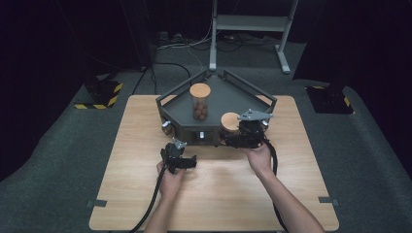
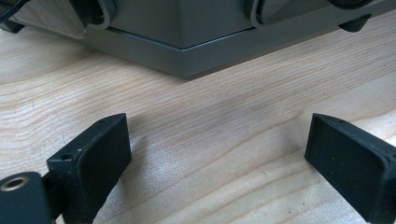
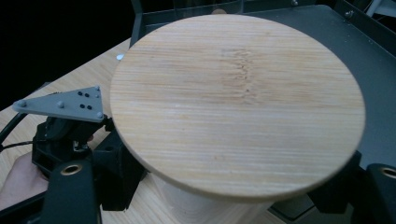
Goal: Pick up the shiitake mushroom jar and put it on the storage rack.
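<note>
The wooden table (image 1: 145, 194) is pale, with a clear grain, and carries a dark grey tray (image 1: 233, 94) with raised walls and an angular outline, set toward the table's far edge and about midway between its left and right sides. Inside the tray, near its far corner, stands a clear jar (image 1: 200, 104) with a round wooden lid and small brown pieces at its bottom. The second lid (image 3: 238, 102) is a flat round disc of light bamboo-like wood with fine straight grain and a faint darker streak near its middle; below it a paler, narrower plug shows. It sits at the tray's near right corner, just above the tray's front wall. The right gripper (image 1: 240, 138) is clamped on this lid from below the disc, its black jaws pressed on either side of the plug in the right gripper view. The left gripper (image 1: 179, 160) rests low over the bare table just in front of the tray's near wall, its jaws standing wide apart with only wood grain between them in the left gripper view.
</note>
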`<state>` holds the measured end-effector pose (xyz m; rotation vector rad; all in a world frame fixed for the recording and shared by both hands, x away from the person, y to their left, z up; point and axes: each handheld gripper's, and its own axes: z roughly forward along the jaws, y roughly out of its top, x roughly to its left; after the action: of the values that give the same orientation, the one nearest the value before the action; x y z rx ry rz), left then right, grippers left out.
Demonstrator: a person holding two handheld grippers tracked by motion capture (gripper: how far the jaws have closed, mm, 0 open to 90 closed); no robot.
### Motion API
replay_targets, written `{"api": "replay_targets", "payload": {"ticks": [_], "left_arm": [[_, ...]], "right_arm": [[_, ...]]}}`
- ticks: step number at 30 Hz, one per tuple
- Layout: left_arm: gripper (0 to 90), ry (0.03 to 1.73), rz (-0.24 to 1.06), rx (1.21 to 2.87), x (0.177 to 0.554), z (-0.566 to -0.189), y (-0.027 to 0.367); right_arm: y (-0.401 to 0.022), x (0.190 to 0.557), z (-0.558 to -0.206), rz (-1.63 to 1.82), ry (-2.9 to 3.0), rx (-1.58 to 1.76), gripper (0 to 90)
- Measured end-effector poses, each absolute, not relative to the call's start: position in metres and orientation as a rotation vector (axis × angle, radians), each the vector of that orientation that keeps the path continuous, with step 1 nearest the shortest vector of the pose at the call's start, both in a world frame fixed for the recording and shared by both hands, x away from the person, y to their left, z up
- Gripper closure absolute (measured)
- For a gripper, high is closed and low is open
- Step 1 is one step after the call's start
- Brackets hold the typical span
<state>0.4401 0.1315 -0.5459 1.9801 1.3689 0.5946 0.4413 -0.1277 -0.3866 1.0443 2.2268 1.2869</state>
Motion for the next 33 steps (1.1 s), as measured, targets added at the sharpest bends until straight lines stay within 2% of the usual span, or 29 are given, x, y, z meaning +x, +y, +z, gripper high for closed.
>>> {"api": "replay_targets", "payload": {"ticks": [33], "left_arm": [[6.7,1.368,0.593,1.979,0.440,-0.546,0.132]], "right_arm": [[-0.113,0.488,-0.381,1.185,2.197,1.173,25.6]]}}
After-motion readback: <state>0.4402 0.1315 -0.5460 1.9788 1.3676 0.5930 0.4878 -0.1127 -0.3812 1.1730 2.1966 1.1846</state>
